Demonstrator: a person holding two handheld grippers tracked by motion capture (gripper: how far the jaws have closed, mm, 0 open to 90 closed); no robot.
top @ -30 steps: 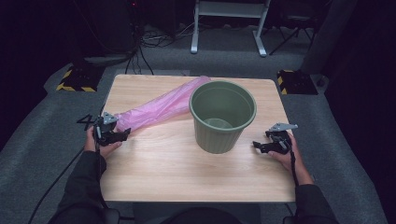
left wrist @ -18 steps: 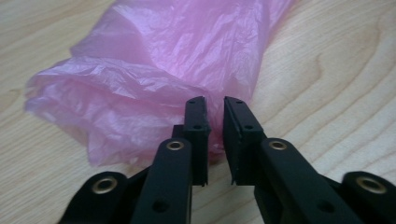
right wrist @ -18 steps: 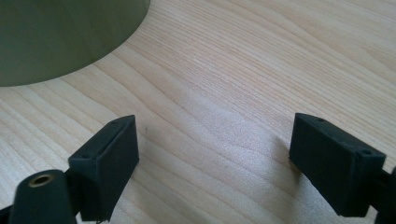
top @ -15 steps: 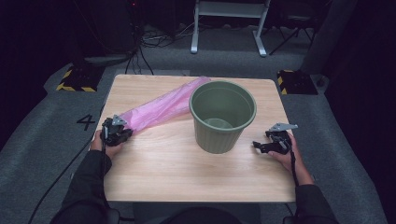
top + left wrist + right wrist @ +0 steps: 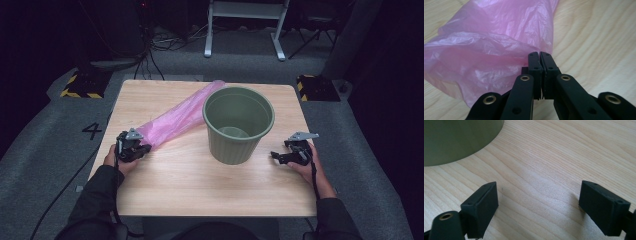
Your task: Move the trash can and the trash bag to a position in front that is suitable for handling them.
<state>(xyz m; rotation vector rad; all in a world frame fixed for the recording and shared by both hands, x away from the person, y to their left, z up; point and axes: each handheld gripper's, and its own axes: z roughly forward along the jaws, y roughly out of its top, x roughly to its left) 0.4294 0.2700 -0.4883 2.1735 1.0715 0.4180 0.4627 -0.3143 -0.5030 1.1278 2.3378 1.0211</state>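
**Left gripper clamps on the bag's near end**

Left gripper [image 5: 540, 55], wide apart a second ago and just closing, now clenched on the near edge of the pink bag [image 5: 175, 120], film pinched between the pads. Bag lying along the table [image 5: 200, 195], far end touching the green bin [image 5: 239, 125]. Right gripper [image 5: 280, 156] unmoved, released, empty, just beside the bin. Probably ready for lifting.
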